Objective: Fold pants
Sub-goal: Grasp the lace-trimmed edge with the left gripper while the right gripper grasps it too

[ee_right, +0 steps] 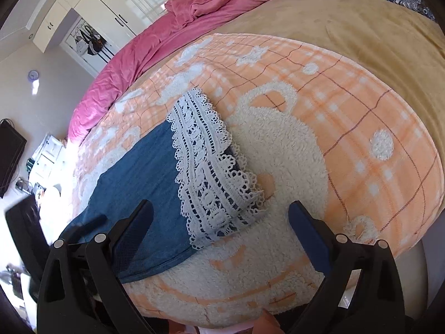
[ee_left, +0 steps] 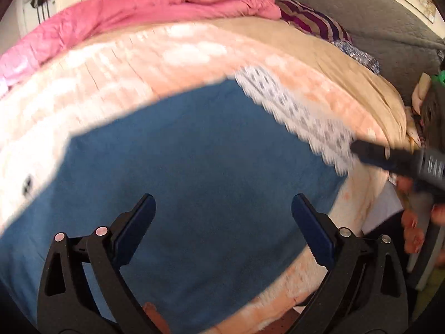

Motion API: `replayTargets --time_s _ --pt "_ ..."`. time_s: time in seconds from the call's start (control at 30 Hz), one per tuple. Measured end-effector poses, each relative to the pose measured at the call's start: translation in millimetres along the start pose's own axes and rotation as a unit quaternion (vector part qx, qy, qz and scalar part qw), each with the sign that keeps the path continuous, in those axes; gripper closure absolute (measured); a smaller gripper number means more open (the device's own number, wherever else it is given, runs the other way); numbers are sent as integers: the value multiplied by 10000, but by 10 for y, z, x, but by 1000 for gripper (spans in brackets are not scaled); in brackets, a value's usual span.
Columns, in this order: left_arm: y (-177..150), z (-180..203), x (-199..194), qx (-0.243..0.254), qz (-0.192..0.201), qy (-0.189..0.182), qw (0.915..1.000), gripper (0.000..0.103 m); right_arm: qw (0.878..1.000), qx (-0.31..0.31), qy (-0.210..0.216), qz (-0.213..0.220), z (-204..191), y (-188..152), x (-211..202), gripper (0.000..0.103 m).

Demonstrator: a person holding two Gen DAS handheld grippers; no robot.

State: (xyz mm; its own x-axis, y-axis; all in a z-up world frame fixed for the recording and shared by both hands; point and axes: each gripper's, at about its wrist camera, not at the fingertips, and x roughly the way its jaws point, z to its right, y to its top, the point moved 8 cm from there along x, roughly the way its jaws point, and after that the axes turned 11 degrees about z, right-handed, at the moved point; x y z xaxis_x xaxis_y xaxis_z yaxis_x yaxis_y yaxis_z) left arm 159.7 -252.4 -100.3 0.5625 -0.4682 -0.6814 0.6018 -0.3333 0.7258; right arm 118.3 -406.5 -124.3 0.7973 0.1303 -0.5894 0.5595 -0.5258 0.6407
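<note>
Across the middle of both views lie the blue denim pants (ee_right: pixel 144 183) with a white lace-trimmed hem (ee_right: pixel 211 167), spread flat on a fluffy orange-and-cream checked blanket (ee_right: pixel 361 128) covering the bed. At the bottom of the left wrist view, the left gripper (ee_left: pixel 224 222) hovers over plain blue cloth with its fingers spread wide, holding nothing. Low in the right wrist view, the right gripper (ee_right: pixel 221 224) is likewise wide open and empty, poised just short of the lace end. Judging by this, a fold is about to begin: each gripper needs to descend and pinch an edge, the right likely at the hem. A crumpled pink duvet (ee_right: pixel 194 8) sits at the upper left.
</note>
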Motion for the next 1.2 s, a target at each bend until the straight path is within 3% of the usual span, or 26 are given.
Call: replayTargets --time_s 0.2,0.23,0.33,0.5,0.63,0.8,0.87,0.9,1.03,1.2 --pt "574 -87 181 152 -8 -83 9998 11 9996 -69 266 -15 -124 -20 23 7" --pt "644 -88 242 153 -61 -108 9998 11 9992 46 388 -1 -121 -10 20 8" --pt "821 -69 391 230 -129 -51 9996 11 9998 -45 194 -53 -91 -36 61 23" --pt "1013 31 620 245 -156 -355 9989 11 9996 -47 273 35 -126 -23 58 28" --pt "1040 68 833 234 -328 -433 9983 11 9998 -123 -98 90 -48 -12 81 29" --pt "1030 79 1097 256 -418 -505 9975 11 10000 -81 26 -30 -48 -41 146 31" --pt "1038 79 1173 227 -369 -588 9973 14 9999 -90 84 12 -59 -26 132 48" --pt "1044 75 1206 262 -338 -567 9975 16 9999 -139 27 94 -53 -5 109 50" --pt "1004 80 1356 359 -372 -628 9967 21 9991 -238 -295 203 8 13 98 48" --pt "1024 70 1494 153 -436 -938 9945 25 9997 -217 -151 16 -28 -48 162 48"
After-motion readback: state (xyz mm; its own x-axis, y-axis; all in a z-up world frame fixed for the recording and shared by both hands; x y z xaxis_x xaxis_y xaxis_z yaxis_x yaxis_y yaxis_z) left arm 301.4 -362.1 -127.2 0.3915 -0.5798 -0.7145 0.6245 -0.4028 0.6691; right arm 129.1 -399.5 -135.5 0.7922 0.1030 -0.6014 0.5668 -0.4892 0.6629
